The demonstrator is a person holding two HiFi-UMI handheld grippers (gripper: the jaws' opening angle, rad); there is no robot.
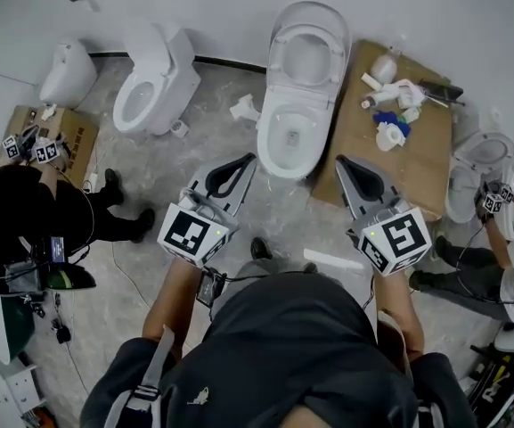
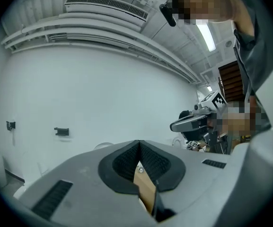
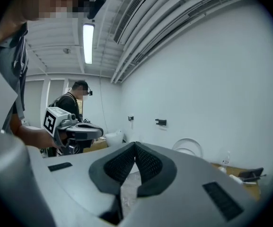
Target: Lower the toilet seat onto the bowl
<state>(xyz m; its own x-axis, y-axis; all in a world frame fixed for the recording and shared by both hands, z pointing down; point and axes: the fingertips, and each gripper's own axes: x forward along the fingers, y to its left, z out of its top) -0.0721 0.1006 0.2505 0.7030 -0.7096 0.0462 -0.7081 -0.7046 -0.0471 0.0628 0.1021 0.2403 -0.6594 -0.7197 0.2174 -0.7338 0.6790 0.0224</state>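
White porcelain fills the top centre of the head view: the toilet seat [image 1: 277, 47] stands raised above the bowl [image 1: 265, 141], up by the wall. Your left gripper [image 1: 246, 163] points in from the bowl's lower left, jaws pressed together with nothing between them. Your right gripper [image 1: 342, 162] points in from the lower right, overlapping the cardboard sheet [image 1: 421, 163], jaws likewise closed and empty.

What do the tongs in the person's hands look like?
Both the left tongs and right tongs are grey plastic wedges with black bumpy pads inside. Each carries a white cube with black square patterns and a small green light. A black cable runs by the left arm. The person wears a dark grey top.
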